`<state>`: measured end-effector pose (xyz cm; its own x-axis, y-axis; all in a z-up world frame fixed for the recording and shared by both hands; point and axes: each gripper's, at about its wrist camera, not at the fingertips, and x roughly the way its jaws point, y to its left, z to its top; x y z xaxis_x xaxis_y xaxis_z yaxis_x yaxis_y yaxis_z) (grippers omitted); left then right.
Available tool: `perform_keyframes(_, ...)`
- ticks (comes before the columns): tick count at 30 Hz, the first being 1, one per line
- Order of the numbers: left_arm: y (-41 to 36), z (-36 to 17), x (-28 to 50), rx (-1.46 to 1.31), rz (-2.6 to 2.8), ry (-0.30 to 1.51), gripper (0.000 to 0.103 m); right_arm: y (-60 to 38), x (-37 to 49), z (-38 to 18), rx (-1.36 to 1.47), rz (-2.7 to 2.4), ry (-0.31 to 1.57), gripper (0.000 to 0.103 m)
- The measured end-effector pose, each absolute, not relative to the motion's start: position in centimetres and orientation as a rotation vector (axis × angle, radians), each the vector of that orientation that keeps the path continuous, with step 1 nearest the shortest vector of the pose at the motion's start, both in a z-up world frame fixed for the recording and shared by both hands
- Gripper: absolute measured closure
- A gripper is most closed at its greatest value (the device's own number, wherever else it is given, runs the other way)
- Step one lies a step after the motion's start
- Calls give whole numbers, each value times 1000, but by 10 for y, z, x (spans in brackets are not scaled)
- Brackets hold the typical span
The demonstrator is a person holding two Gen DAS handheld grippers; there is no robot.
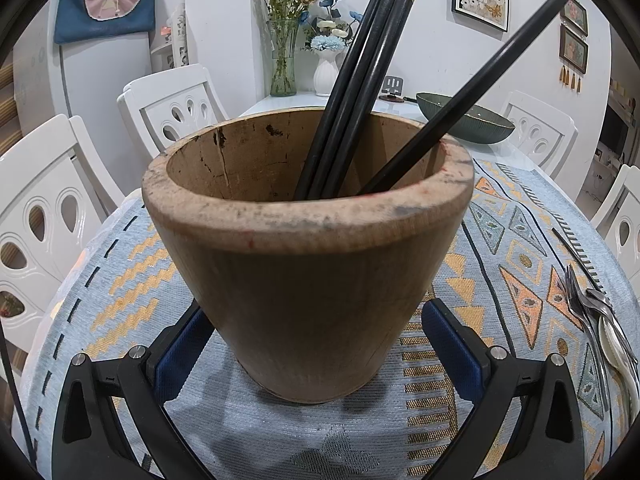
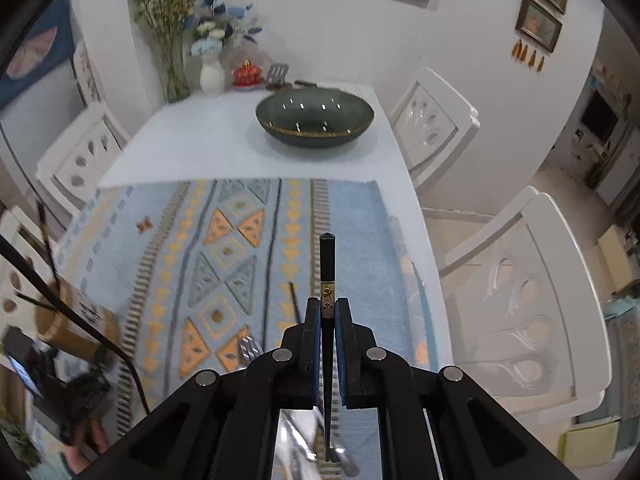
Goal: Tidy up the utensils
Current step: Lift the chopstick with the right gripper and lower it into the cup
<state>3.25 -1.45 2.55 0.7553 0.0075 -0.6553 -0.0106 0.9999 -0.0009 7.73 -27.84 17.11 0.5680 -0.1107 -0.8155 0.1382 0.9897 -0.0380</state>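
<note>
A worn wooden cup (image 1: 304,264) stands upright on the patterned cloth (image 1: 516,264). My left gripper (image 1: 316,320) has its blue pads (image 1: 180,348) pressed against the cup's two sides. Several black chopsticks (image 1: 360,92) with gold bands lean inside it, one (image 1: 472,92) tilted to the right. My right gripper (image 2: 327,304), raised above the table, is shut on a black chopstick (image 2: 327,260) whose end sticks out forward past the fingers. The cup (image 2: 76,320) shows blurred at the left of the right wrist view.
Forks and spoons (image 1: 592,312) lie on the cloth's right side, with a loose chopstick (image 1: 576,256) beyond them. That chopstick (image 2: 295,300) and a fork (image 2: 250,350) show under my right gripper. A dark green bowl (image 2: 316,120) and vases (image 2: 212,72) stand farther back. White chairs (image 2: 520,292) ring the table.
</note>
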Motion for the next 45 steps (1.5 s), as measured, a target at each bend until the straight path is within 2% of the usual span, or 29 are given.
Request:
perform_keyframes(12, -15, 26, 32, -4, 10, 715, 0, -256, 78, 229, 88, -44, 793, 97)
perform_keyframes(19, -15, 26, 32, -2, 12, 716, 1, -207, 70, 284, 145, 183, 516, 97)
perform_keyframes(23, -15, 26, 33, -6, 9, 715, 1, -174, 71, 299, 215, 316, 418, 97)
perform_keyframes(33, -15, 26, 33, -8, 8, 715, 1, -113, 104, 272, 314, 473, 464, 97)
perform_keyframes(45, -15, 26, 33, -8, 8, 715, 1, -82, 116, 231, 257, 457, 554, 97)
